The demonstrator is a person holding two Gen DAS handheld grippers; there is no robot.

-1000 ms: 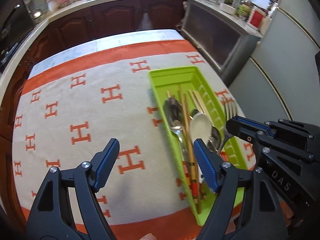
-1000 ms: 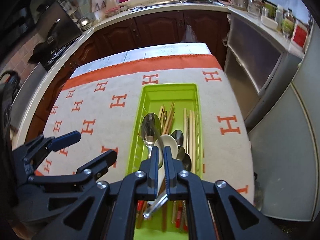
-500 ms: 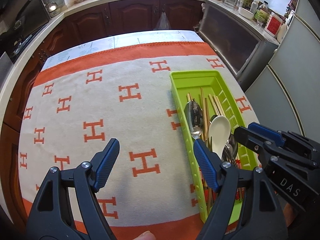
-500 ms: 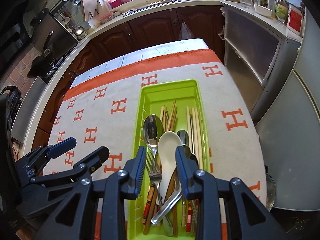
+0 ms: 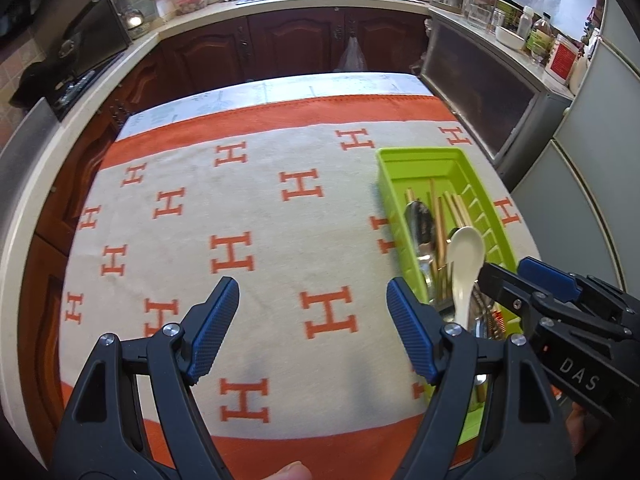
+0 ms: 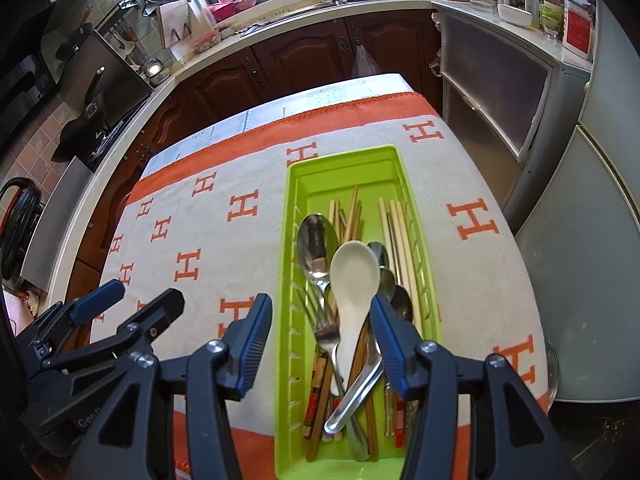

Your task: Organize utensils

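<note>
One green tray point(image 6: 348, 168) sits on the desk's cloth point(image 6: 240, 240) at its right side. Inside lie one white spoon point(image 6: 354, 280), three metal spoons, one fork point(image 6: 326, 326) and a bundle of chopsticks point(image 6: 394, 220) too tangled to count. Both the left gripper point(image 5: 312, 328) and the right gripper point(image 6: 320, 344) are spread wide, holding nothing.

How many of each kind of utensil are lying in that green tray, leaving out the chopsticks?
White spoon: 1
Fork: 1
Metal spoons: 4, going by the bowls that show
Total: 6
</note>
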